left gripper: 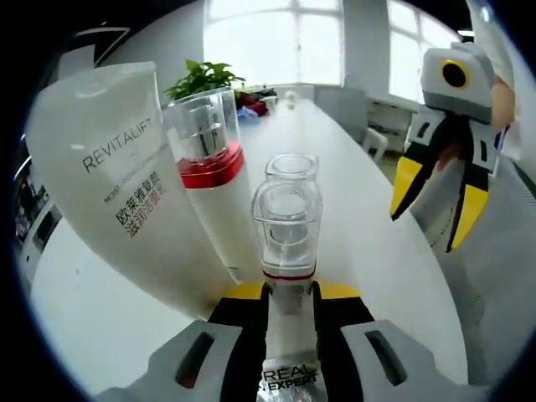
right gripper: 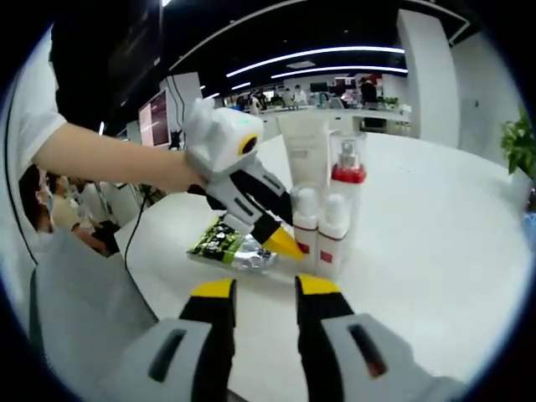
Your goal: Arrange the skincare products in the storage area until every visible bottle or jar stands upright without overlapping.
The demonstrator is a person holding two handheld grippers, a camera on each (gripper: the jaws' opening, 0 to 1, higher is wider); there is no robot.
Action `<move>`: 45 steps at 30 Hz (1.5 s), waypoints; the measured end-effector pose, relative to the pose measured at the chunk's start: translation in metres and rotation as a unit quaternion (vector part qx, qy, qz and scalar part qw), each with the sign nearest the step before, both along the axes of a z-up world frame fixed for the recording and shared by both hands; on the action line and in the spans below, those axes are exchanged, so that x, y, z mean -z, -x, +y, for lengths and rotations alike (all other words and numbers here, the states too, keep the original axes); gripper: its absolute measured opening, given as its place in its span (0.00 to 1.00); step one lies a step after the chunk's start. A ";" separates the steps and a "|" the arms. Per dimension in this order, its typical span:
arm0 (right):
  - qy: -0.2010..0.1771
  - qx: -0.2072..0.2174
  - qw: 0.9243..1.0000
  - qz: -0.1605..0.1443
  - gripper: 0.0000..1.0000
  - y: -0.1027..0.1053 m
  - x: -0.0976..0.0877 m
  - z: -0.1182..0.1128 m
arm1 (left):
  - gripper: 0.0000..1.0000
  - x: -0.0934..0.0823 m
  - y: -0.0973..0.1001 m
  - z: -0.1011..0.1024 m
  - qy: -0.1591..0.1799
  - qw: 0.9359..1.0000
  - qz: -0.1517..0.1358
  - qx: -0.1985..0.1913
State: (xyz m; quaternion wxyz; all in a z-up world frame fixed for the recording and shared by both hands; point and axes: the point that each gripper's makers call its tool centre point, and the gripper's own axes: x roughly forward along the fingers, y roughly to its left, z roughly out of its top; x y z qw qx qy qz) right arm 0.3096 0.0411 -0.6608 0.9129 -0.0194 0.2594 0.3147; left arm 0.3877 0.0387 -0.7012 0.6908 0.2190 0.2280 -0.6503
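My left gripper (left gripper: 287, 293) is shut on a small white bottle (left gripper: 287, 243) with a clear cap and a red band, held upright on the white table (left gripper: 377, 251). Just behind it stands a second small bottle (left gripper: 292, 166). To the left are a taller pump bottle (left gripper: 209, 159) with a red collar and a white Revitalift tube (left gripper: 117, 176). My right gripper (left gripper: 431, 209) hangs open at the right. In the right gripper view, the right gripper (right gripper: 266, 289) is open and holds nothing, short of the two small bottles (right gripper: 321, 224), pump bottle (right gripper: 347, 180) and tube (right gripper: 306, 151). A hand holds the left gripper (right gripper: 289, 239) against them.
A green and silver sachet (right gripper: 226, 244) lies flat on the table (right gripper: 435, 251) left of the bottles. A potted plant (left gripper: 201, 79) and small items sit at the table's far end. A person's arm (right gripper: 109, 155) reaches in from the left.
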 end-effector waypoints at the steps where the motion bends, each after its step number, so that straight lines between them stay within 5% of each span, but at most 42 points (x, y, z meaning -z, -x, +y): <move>1: 0.000 0.000 1.000 0.000 0.28 0.000 0.000 0.000 | 0.20 0.000 0.000 0.000 -0.001 1.000 0.001 0.000; 14: 0.003 -0.005 1.000 -0.009 0.30 0.002 -0.009 0.001 | 0.32 -0.003 0.012 0.016 -0.009 0.999 0.018 -0.031; 25: 0.011 -0.023 0.999 -0.020 0.38 0.009 -0.017 0.005 | 0.49 -0.006 0.032 0.051 -0.021 0.993 0.047 -0.109; 45: 0.017 0.005 0.999 -0.033 0.63 0.017 -0.035 -0.021 | 0.66 -0.022 0.072 0.118 0.002 0.959 0.094 -0.268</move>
